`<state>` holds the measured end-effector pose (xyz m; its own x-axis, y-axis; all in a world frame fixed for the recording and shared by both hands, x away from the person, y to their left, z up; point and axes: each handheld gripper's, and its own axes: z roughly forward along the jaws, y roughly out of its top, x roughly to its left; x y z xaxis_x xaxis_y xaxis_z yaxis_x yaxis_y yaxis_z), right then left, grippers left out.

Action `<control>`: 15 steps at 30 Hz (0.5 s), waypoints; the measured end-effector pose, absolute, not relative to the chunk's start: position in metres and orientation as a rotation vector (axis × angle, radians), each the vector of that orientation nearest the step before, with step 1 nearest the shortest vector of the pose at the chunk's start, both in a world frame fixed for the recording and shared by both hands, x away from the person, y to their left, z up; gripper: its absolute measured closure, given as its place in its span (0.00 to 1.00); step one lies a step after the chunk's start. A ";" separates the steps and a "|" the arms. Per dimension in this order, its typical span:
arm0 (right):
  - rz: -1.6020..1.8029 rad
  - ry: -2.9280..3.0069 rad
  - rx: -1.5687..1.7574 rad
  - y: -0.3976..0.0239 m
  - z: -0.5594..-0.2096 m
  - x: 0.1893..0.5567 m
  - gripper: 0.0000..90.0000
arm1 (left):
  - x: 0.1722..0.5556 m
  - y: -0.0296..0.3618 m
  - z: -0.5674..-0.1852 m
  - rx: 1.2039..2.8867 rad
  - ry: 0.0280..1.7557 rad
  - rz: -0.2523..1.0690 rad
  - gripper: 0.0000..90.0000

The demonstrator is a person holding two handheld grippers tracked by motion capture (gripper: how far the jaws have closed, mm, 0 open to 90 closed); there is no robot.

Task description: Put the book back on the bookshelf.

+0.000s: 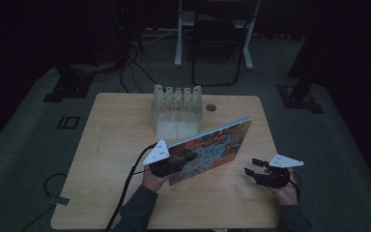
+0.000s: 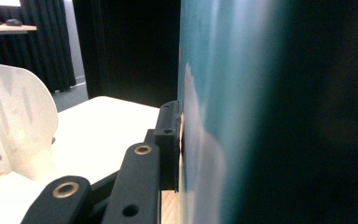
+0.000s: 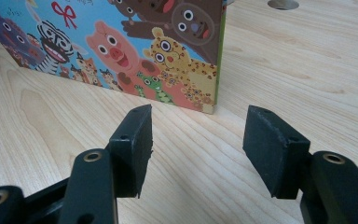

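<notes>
Book position: the picture book (image 1: 210,147) stands tilted on its lower edge on the tabletop (image 1: 125,130), just in front of the clear rack (image 1: 176,111), its animal cover facing the person.
Left hand-held gripper: the left hand-held gripper (image 1: 166,166) is clamped on the book's near-left corner; in the left gripper view one black pad (image 2: 168,142) presses flat against the cover (image 2: 223,112).
Right hand-held gripper: the right hand-held gripper (image 1: 257,170) rests with its jaws apart and nothing between them, to the right of the book and clear of it.
Key relation: seen along the right jaws, the book's lower right corner (image 3: 209,105) lies just ahead and slightly left of the gap, still apart from both pads (image 3: 137,140).
Long axis: the book runs from its clamped near-left end up to the far right, toward the rack.
Nearer hand: the left already holds the book; the right is the free one, and closest to the loose end.
Judgement: the rack's slots suggest the book goes there, steadied at the right edge.
Hidden: the left gripper's second pad sits behind the book; the dim high view blurs the rack's slots; the book's back is unseen.
</notes>
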<state>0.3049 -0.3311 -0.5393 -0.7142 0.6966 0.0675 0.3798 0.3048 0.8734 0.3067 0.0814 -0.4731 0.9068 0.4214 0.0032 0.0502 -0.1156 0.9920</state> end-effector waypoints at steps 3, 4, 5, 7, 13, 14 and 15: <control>1.370 2.255 0.973 -0.331 -0.540 0.305 0.46 | 0.308 0.081 -0.474 1.661 0.366 0.312 0.75; 1.369 2.256 0.972 -0.332 -0.541 0.305 0.46 | 0.307 0.081 -0.475 1.659 0.366 0.306 0.74; 1.370 2.256 0.974 -0.332 -0.541 0.305 0.46 | 0.307 0.081 -0.476 1.658 0.366 0.300 0.74; 1.369 2.257 0.977 -0.332 -0.542 0.305 0.46 | 0.307 0.081 -0.479 1.661 0.371 0.302 0.76; 1.368 2.261 0.977 -0.332 -0.543 0.306 0.46 | 0.308 0.080 -0.482 1.657 0.373 0.299 0.81; 1.367 2.262 0.980 -0.331 -0.543 0.306 0.46 | 0.307 0.080 -0.483 1.656 0.373 0.296 0.83; 1.365 2.263 0.979 -0.332 -0.543 0.306 0.46 | 0.308 0.080 -0.483 1.657 0.373 0.298 0.84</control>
